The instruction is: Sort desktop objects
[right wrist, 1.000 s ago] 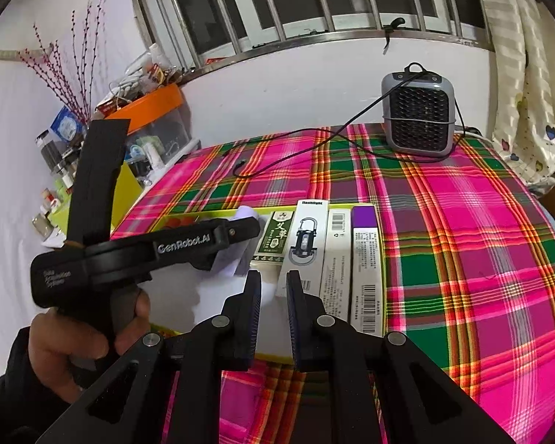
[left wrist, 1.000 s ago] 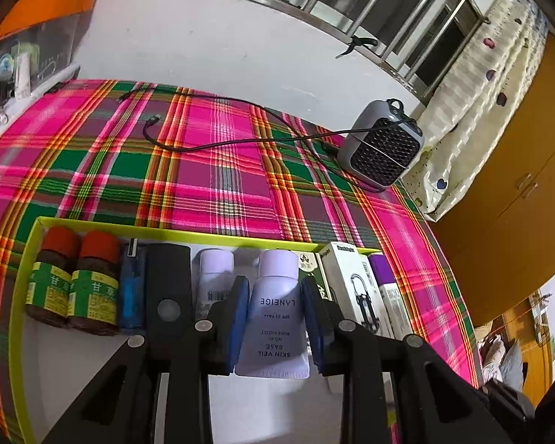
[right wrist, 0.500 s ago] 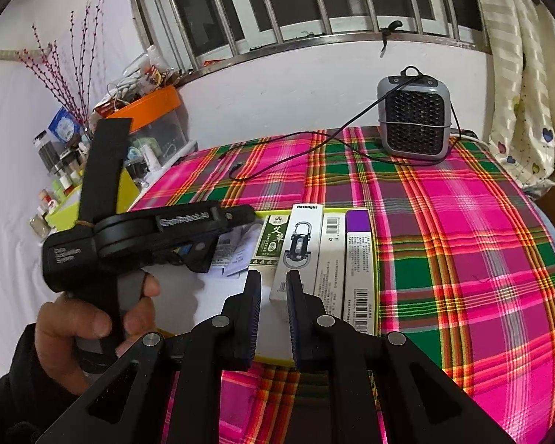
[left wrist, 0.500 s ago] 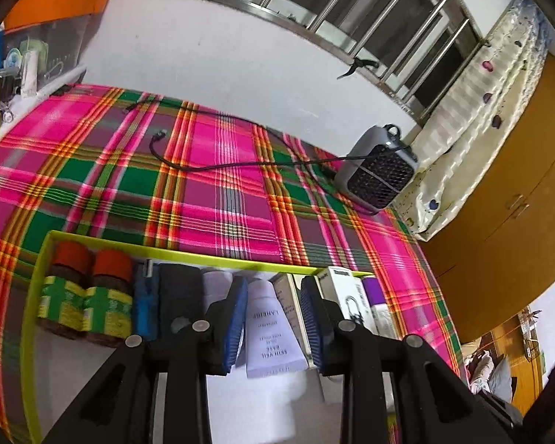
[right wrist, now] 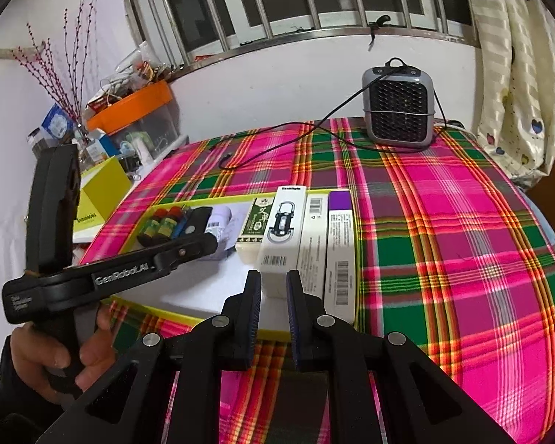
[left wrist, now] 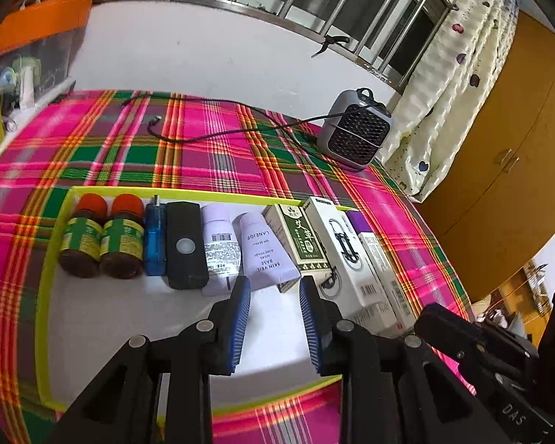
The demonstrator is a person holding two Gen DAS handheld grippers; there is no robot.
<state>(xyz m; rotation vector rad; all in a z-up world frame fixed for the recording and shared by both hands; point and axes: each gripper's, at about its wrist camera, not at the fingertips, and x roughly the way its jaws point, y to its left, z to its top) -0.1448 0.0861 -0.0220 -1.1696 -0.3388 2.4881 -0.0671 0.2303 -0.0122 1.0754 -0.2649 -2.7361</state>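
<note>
A yellow-rimmed tray [left wrist: 51, 259] holds a row of items: two brown red-capped bottles [left wrist: 83, 236], a blue stick [left wrist: 154, 240], a black device [left wrist: 185, 246], a lavender bottle [left wrist: 220, 244], a Laneige tube [left wrist: 264, 248], a green box [left wrist: 303, 240] and a white flashlight box [left wrist: 342, 259]. My left gripper [left wrist: 273, 292] hovers just short of the tube's near end, jaws closing with nothing between them. A hand holds it over the tray in the right wrist view. My right gripper [right wrist: 273, 285] is shut and empty at the tray's near rim [right wrist: 174, 316], before the flashlight box [right wrist: 283, 222].
A grey heater [left wrist: 357, 133] stands at the far right of the plaid cloth, its black cable [left wrist: 211, 135] trailing left. An orange-lidded bin [right wrist: 137, 111] and a yellow box [right wrist: 100, 196] sit off the table's left. A wooden cabinet [left wrist: 499, 148] is on the right.
The left gripper has drawn back from the Laneige tube, which stood between its fingers and now lies in the tray ahead of them. Its jaws have narrowed. The right gripper has stayed put.
</note>
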